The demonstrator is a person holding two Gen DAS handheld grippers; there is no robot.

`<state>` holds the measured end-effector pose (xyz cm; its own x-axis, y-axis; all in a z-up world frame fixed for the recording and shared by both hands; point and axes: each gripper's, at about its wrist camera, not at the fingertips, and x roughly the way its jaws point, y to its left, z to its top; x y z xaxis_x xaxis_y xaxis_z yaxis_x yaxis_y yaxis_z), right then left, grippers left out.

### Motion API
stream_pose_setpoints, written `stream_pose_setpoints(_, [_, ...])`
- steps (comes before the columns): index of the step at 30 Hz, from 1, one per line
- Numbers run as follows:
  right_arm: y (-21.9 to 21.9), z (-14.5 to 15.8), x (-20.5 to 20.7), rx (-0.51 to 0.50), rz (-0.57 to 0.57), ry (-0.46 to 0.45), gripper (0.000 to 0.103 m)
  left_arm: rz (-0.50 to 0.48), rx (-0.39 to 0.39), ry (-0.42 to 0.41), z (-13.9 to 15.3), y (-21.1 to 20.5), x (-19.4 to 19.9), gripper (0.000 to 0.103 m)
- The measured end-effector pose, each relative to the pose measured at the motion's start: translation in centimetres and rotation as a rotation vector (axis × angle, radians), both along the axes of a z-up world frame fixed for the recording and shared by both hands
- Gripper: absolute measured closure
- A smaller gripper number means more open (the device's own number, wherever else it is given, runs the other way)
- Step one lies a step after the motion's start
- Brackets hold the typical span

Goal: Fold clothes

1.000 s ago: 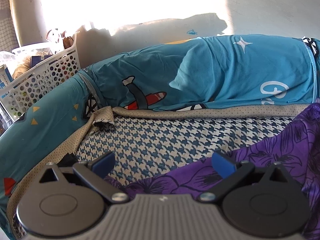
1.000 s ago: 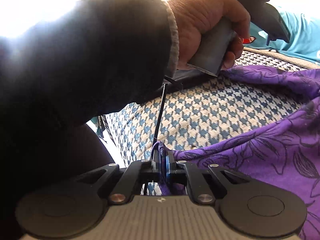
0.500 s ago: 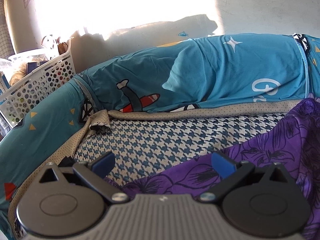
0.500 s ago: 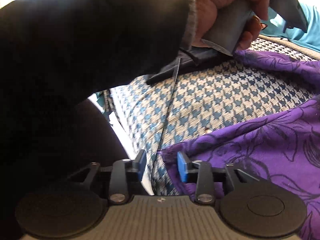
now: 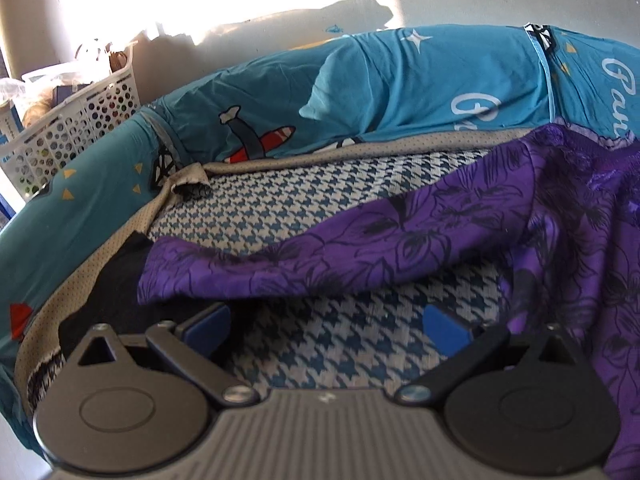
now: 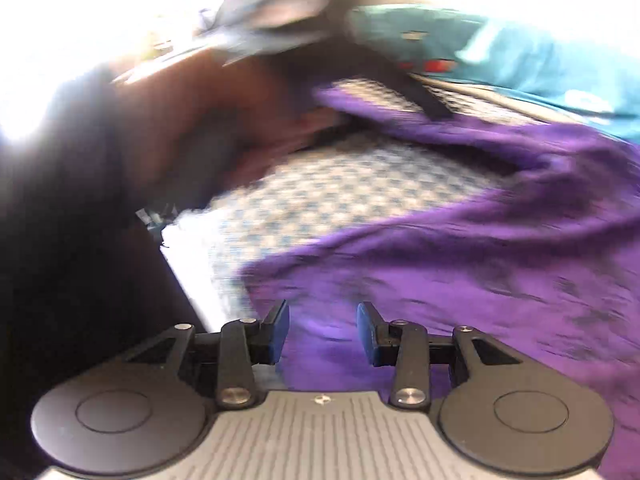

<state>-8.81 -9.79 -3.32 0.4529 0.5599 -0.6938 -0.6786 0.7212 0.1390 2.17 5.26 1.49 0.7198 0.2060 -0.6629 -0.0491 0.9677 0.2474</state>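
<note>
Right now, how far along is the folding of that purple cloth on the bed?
Barely begun. The purple cloth lies rumpled, one edge flopped across the checked blanket, no neat fold showing. In hand: nothing. The left gripper is open over the blanket, and the right gripper is open above the cloth, gripping nothing. Left: smoothing it flat and making every fold.

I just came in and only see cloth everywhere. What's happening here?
A person with a gripper in each hand is folding a purple floral garment on a houndstooth-patterned surface. Neither gripper holds it at this moment: the left gripper is wide open above the houndstooth cloth, with the garment's edge just ahead of it, and the right gripper hovers open over the purple fabric. A teal printed sheet lies behind, and a white basket stands at the left.
</note>
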Motion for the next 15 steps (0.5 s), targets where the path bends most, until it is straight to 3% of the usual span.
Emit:
stream_pose_setpoints(5, [-4.0,0.1,2.4,-0.020,-0.231,0.000,0.064,0.011,-0.041,0.012,-0.9,-0.5,-3.3,0.000])
stream_pose_setpoints(9, [-8.7,-0.1,3.4,-0.022,-0.449,0.012,0.055,-0.010,-0.119,0.049,-2.0,-1.8,-5.4,0.000])
stream_pose_setpoints(11, [-10.8,-0.1,4.0,-0.006,-0.549,0.052,0.055,-0.043,-0.100,0.066,-2.5,-3.2,-6.5,0.000])
stream_pose_setpoints(15, [-13.3,-0.6,5.3,0.013,-0.680,0.044,0.055,-0.094,-0.073,0.064,-2.8,-5.0,-8.7,0.000])
